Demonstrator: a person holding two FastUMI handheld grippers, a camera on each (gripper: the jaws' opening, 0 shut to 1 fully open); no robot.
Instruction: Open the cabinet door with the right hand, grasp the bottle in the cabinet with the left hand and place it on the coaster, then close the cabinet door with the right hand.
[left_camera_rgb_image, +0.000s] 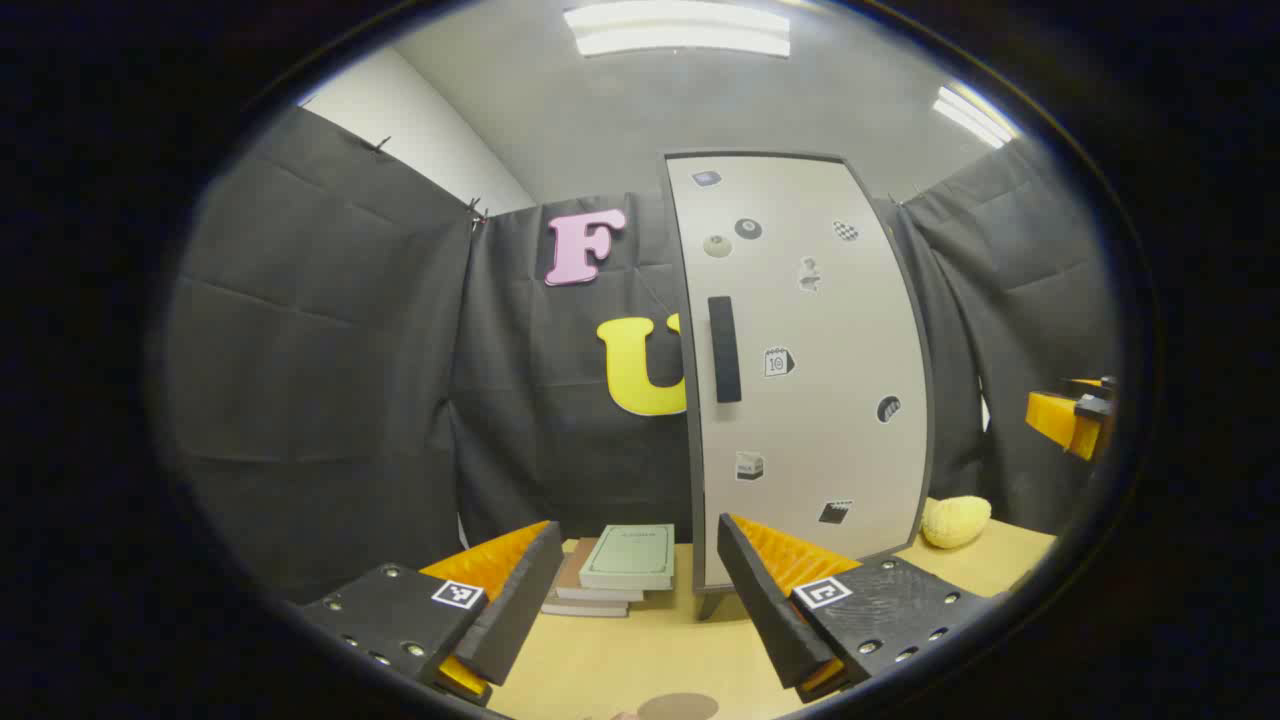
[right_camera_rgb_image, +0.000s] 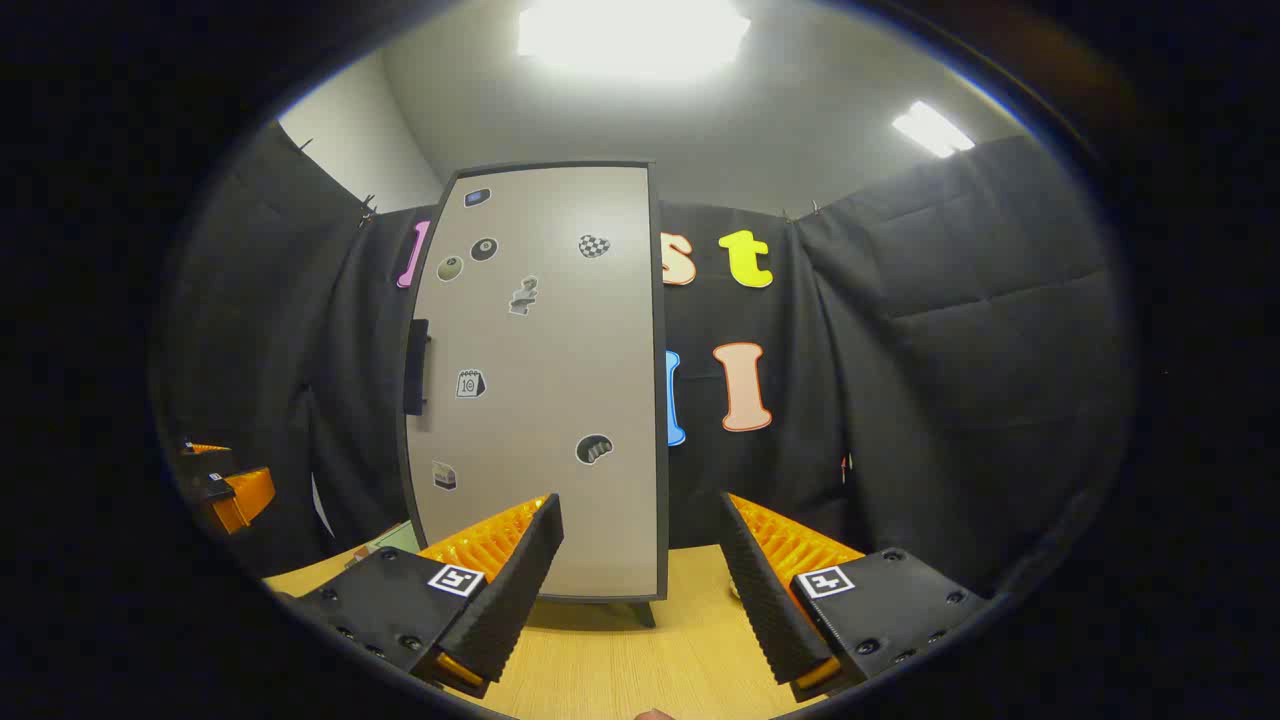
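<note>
A tall pale cabinet (left_camera_rgb_image: 810, 370) with a dark-edged, sticker-covered door stands shut on the wooden table (left_camera_rgb_image: 620, 660); its dark vertical handle (left_camera_rgb_image: 724, 348) is on the door's left side. The same cabinet (right_camera_rgb_image: 540, 380) and handle (right_camera_rgb_image: 416, 367) appear in the right gripper view. A round brown coaster (left_camera_rgb_image: 678, 707) lies on the table just below my left gripper (left_camera_rgb_image: 640, 590), which is open and holds nothing. My right gripper (right_camera_rgb_image: 640, 575) is open too, a short way in front of the door's lower part. The right gripper's fingers (left_camera_rgb_image: 1070, 420) peek in at the far right of the left gripper view, and the left gripper's fingers (right_camera_rgb_image: 225, 490) show at the far left of the right gripper view. The bottle is hidden behind the door.
A stack of books (left_camera_rgb_image: 620, 570) lies on the table left of the cabinet. A yellow lumpy object (left_camera_rgb_image: 955, 520) rests on the table to the cabinet's right. Black cloth walls close in the booth on all sides.
</note>
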